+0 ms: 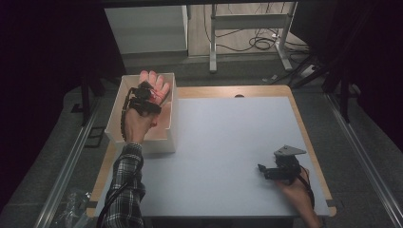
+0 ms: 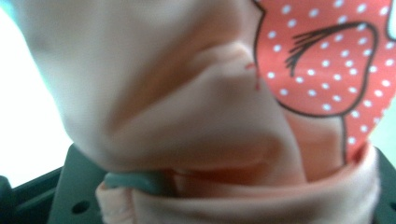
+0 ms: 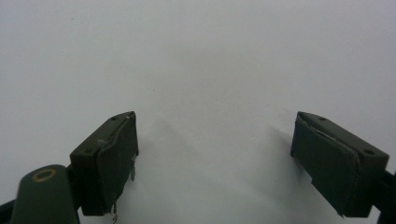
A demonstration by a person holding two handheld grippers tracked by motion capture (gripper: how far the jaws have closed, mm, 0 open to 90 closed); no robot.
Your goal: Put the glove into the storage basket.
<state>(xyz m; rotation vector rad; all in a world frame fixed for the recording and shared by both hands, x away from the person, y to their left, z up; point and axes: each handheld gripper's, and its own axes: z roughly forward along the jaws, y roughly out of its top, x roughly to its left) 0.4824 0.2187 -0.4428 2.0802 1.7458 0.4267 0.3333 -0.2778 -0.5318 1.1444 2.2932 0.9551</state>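
A pink cloth [image 1: 157, 90] with a red, white-dotted print [image 2: 322, 60] lies in the white box [image 1: 164, 142] at the table's back left. My left gripper [image 1: 145, 97] is down inside the box, pressed into the cloth. In the left gripper view the cloth [image 2: 187, 107] bunches over and between the jaws, whose dark bodies stand far apart at the bottom corners. My right gripper [image 1: 268, 171] rests low over the table near the front right. Its fingers [image 3: 109, 158] stand wide open with only bare tabletop between them.
The pale blue table mat [image 1: 228, 142] stretches between the box and my right gripper. A wooden rim [image 1: 304, 123] frames it. Beyond the far edge stand a white cabinet [image 1: 147, 28], metal desk legs [image 1: 213, 42] and floor cables [image 1: 261, 42].
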